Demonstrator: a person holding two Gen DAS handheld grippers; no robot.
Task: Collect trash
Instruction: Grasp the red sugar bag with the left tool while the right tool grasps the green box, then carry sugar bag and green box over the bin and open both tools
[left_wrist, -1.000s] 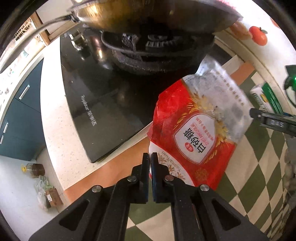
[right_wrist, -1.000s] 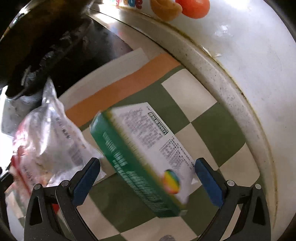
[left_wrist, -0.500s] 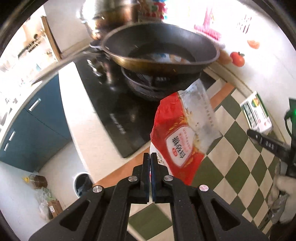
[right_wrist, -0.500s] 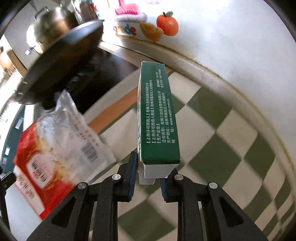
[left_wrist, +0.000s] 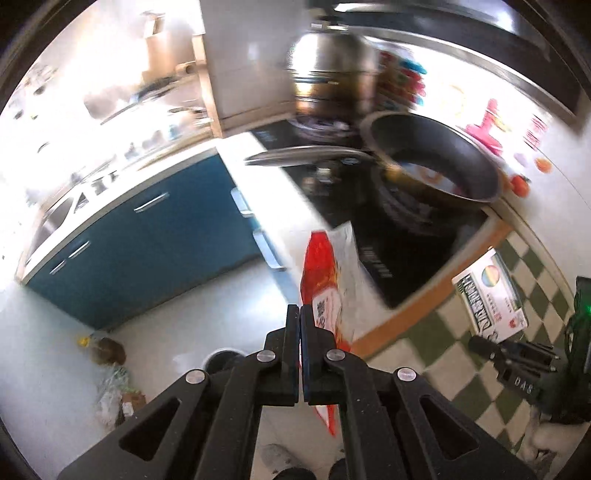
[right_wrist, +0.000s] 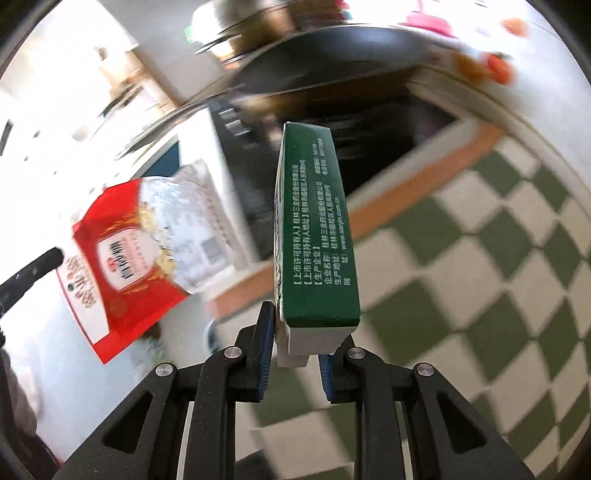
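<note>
Both pieces of trash are pinched by one end so they hang clear for carrying: the left gripper (left_wrist: 300, 325), fully closed, holds the bag (left_wrist: 328, 280) at one o'clock, and the right gripper (right_wrist: 297, 345), narrowly clamped, holds the box (right_wrist: 317, 236) toward twelve.

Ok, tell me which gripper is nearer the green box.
Right. The right gripper is clamped on the green box's near end; the left gripper, shut on the red bag, is off to its side.
</note>
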